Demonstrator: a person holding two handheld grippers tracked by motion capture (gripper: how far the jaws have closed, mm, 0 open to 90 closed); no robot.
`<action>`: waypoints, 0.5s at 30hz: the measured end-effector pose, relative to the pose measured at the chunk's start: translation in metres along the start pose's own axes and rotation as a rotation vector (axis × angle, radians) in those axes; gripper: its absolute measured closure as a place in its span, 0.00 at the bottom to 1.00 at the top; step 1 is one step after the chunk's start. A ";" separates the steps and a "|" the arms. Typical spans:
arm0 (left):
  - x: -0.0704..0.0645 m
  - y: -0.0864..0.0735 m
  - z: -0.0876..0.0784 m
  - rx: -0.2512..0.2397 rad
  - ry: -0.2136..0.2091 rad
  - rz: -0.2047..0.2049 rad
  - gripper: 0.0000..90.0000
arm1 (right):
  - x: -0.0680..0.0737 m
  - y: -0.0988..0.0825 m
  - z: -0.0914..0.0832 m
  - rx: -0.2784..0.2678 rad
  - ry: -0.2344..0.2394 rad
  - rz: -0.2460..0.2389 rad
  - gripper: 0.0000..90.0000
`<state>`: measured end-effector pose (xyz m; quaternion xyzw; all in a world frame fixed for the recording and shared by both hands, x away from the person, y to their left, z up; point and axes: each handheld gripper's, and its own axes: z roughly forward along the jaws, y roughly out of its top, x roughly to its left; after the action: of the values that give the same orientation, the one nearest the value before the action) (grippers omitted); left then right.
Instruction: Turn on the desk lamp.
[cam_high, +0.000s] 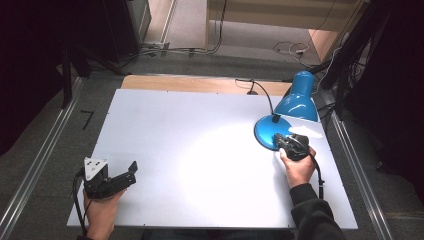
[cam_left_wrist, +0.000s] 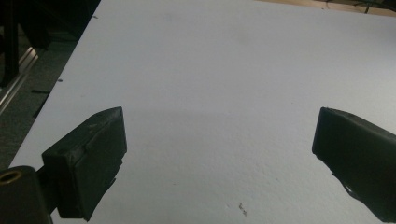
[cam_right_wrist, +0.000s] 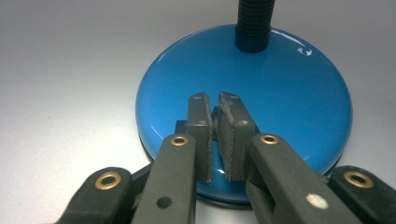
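**Blue desk lamp, lit, at the right rear of the white board**

The desk lamp (cam_high: 287, 117) stood upright near the right edge of the white board (cam_high: 190, 150). Its round, glossy blue base (cam_right_wrist: 243, 107) lay flat on the board. A black, ribbed gooseneck (cam_right_wrist: 253, 23) rose from the far side of the base and arched over to a blue, bell-shaped shade (cam_high: 299, 97), which tilted downward. The lamp was on; a bright patch fell on the board beside it. A small dark switch (cam_right_wrist: 215, 122) sat on the base's near part.

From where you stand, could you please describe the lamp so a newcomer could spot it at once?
Look to the far right side of the white table. The lamp stands there: glossy blue round base, black bendy neck, blue shade. It is the only coloured thing on the table, with the right gripper over its base.
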<state>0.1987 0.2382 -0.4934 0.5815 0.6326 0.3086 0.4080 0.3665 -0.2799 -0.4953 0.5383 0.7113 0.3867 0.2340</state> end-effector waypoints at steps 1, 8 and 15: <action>0.000 0.000 0.000 -0.001 -0.001 0.000 0.04 | 0.000 0.000 0.000 -0.001 0.001 -0.001 0.90; 0.000 0.000 0.000 -0.001 -0.001 0.002 0.04 | 0.001 0.002 -0.006 -0.023 0.008 -0.006 0.81; 0.000 0.000 0.000 0.000 0.001 0.003 0.04 | -0.003 0.003 -0.010 -0.039 -0.010 -0.009 0.51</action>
<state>0.1985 0.2383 -0.4933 0.5822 0.6320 0.3093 0.4075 0.3613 -0.2854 -0.4875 0.5325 0.7048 0.3967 0.2498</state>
